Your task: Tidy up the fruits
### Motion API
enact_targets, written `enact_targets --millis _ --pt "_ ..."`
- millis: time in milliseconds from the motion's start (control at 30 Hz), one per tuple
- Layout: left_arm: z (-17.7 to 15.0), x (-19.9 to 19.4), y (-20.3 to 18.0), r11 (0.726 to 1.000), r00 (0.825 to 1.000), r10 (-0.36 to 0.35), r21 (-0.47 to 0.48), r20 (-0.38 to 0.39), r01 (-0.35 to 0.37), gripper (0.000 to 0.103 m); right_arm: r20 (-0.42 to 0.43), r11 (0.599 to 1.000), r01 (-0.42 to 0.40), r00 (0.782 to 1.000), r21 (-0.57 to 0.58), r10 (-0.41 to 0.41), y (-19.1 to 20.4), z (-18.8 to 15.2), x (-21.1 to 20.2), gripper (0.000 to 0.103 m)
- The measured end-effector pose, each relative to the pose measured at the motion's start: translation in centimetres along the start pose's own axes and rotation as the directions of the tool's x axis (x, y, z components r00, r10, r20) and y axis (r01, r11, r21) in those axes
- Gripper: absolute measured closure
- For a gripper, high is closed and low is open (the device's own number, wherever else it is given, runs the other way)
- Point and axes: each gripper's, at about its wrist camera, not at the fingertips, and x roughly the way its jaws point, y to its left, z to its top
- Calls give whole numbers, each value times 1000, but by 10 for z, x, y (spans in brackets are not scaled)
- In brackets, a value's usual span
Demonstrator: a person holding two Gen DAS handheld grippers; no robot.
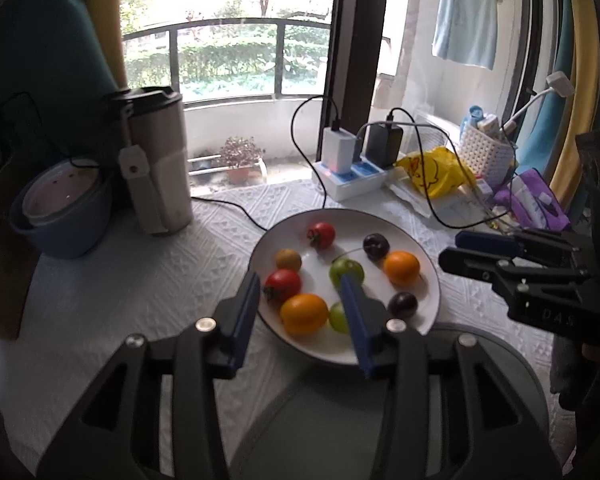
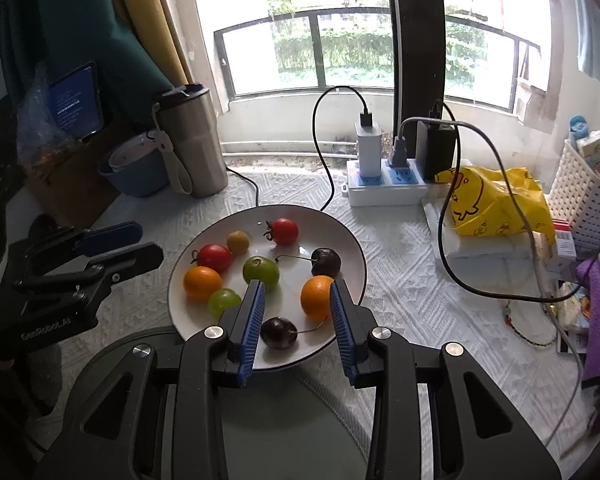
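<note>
Up front, we hold both grippers over the near rim of the white plate, which sits mid-desk on the quilted white cloth, its near edge just meeting a grey-green round tray below our tools.

At the desk's far left corner stand a blue bowl and, beside it, a steel tumbler. The cloth between them and the plate is bare except for a black cable.

Our left gripper is spread wide, holding nothing; its fingers straddle a red cherry tomato and an orange fruit, and one finger covers part of a green grape.

On the plate, left to right in the right wrist view, lie the orange fruit, green grape, red tomato, small tan fruit, a green tomato, a second red tomato, a dark cherry, another dark cherry and a second orange fruit.

Our right gripper is also open and empty, the near cherry lying between its fingers and the second orange fruit against its right finger.

Toward the far right edge sit a power strip, a yellow bag and a white basket, with cables crossing the cloth there.
</note>
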Motion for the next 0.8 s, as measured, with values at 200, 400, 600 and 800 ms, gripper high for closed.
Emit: enact_targets --millis 200,400,600,800 --pt "-7 -26 -7 1000 1000 1 -5 26 -1 59 27 1000 3 1000 -5 -3 9 -5 -22 67" --pt "-16 -57 -14 1000 998 -2 9 58 1 59 52 1000 4 999 -16 -3 21 -11 -43 67" --pt "-24 -81 -21 1000 996 -10 8 85 9 58 71 1000 16 997 -22 -14 29 -21 -64 67" --pt "-37 -103 -32 1000 994 -18 22 107 16 57 94 999 23 995 -27 -20 37 -31 -86 67"
